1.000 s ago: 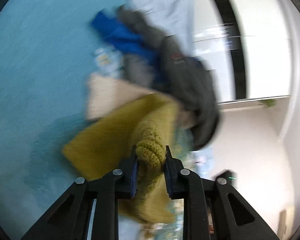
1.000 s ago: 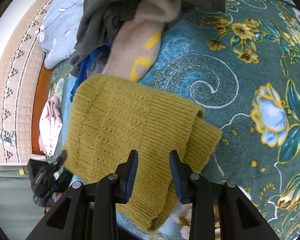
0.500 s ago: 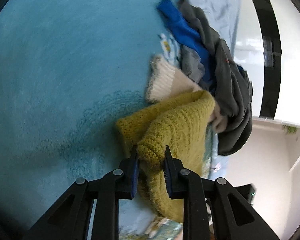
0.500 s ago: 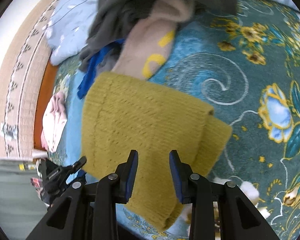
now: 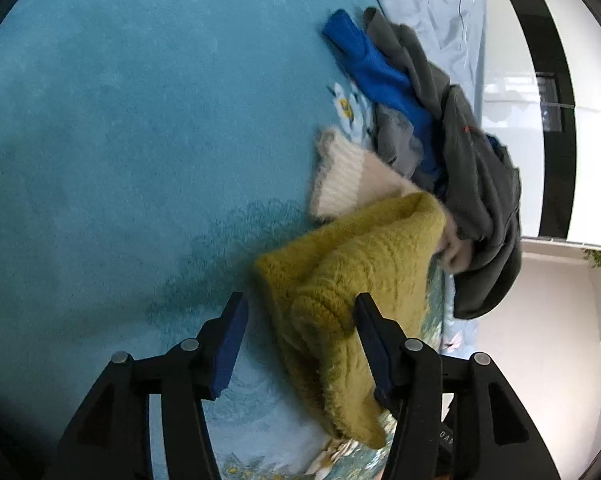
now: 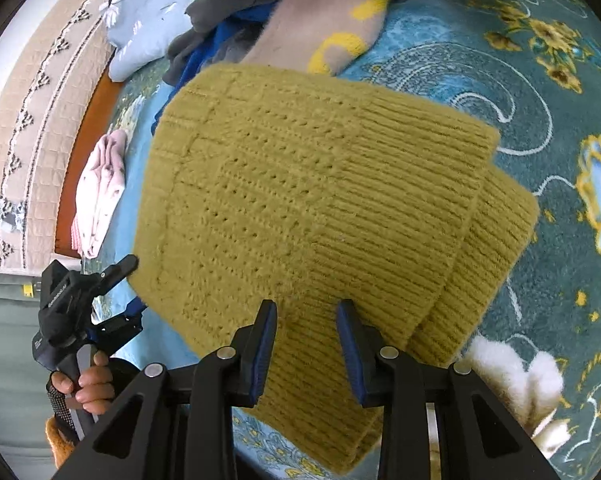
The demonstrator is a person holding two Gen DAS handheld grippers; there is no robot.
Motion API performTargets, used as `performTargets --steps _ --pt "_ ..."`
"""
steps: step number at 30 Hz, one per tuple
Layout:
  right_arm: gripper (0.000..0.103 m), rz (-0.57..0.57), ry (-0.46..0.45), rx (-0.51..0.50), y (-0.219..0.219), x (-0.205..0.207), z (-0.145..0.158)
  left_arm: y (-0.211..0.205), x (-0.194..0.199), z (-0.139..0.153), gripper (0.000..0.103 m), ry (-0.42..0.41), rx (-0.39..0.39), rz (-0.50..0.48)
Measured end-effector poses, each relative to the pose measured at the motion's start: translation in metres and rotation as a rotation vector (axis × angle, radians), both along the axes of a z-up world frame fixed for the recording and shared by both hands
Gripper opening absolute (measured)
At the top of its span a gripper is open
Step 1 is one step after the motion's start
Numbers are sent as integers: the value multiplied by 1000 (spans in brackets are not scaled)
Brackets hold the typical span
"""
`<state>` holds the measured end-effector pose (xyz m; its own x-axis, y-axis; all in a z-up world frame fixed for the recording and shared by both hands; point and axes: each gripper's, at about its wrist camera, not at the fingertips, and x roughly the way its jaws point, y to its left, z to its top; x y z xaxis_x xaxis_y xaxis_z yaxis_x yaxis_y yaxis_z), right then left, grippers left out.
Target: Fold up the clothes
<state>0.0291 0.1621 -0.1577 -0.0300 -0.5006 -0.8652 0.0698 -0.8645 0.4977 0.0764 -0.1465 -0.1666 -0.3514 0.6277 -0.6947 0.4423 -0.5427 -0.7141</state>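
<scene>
A mustard-yellow knit sweater lies folded on the teal floral bedspread. In the left wrist view the sweater lies bunched between the fingers of my left gripper, which is open and no longer grips it. My right gripper is open, its fingers straddling the near edge of the sweater. The left gripper also shows in the right wrist view, at the sweater's left edge, held by a hand.
A pile of unfolded clothes lies beyond the sweater: a beige sweater with yellow marks, a blue garment and a dark grey one. A pink garment lies by the padded headboard. A pale blue pillow lies behind the pile.
My left gripper has opened and let go of the yellow sweater, which has dropped onto the bedspread. The right gripper has moved closer over the sweater and stays open.
</scene>
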Motion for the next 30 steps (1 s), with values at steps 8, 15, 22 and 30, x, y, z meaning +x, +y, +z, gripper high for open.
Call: performTargets --steps 8,15,22,30 --pt "35 -39 -7 -26 8 -5 3 -2 -25 -25 71 0 92 6" --pt "35 -41 -24 -24 9 -9 2 10 -34 -30 76 21 107 -52" --pt "35 -43 -27 -12 4 -12 2 23 -35 -21 54 62 2 -116" --pt "35 -61 -17 -16 7 -10 6 28 -12 -5 37 17 -99 -142"
